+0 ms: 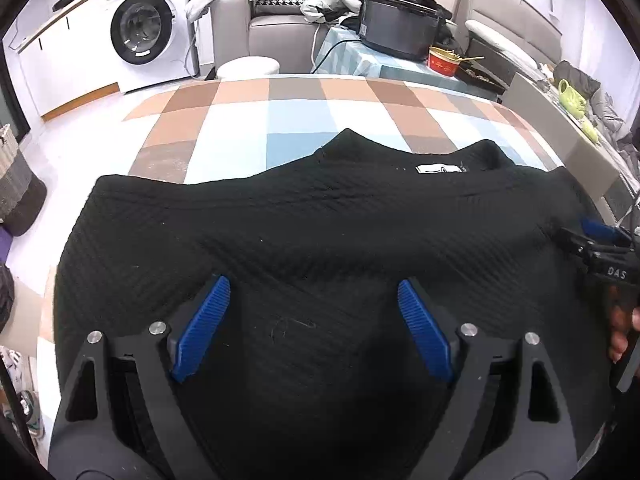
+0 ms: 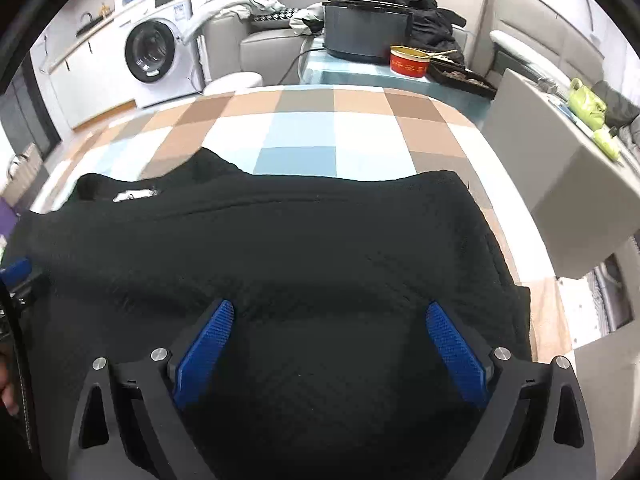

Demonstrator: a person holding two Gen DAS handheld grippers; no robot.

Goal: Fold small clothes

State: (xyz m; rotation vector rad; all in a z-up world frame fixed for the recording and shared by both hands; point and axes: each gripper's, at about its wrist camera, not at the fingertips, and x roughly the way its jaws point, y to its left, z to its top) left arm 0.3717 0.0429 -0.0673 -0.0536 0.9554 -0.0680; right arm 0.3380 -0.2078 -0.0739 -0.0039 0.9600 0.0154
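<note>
Nearest in the left wrist view, the left gripper (image 1: 314, 304) hangs over the black garment (image 1: 320, 240), its blue fingers (image 1: 202, 328) spread wide with nothing between them but cloth lying flat below. The right gripper (image 2: 330, 332) shows the same in its own view: blue fingers (image 2: 456, 356) wide apart, gripping nothing, the black garment (image 2: 260, 248) spread under them.

The garment lies flat on a checked cloth (image 1: 280, 120) of brown, white and blue squares. Its long axis runs across both grippers, side to side. Its neck edge, with a small white label (image 1: 438, 169), points away from the grippers, ahead and to the right of the left one, ahead and to the left of the right one.

At the right edge of the left view, the other gripper's tip (image 1: 592, 240) sits at the garment's side, with a hand (image 1: 620, 332) behind it.

Beyond the checked cloth stand a dark cooker (image 1: 400, 28), a red bowl (image 1: 442, 62), a grey sofa (image 1: 272, 28) with piled clothes, and further left a washing machine (image 1: 148, 28).
</note>
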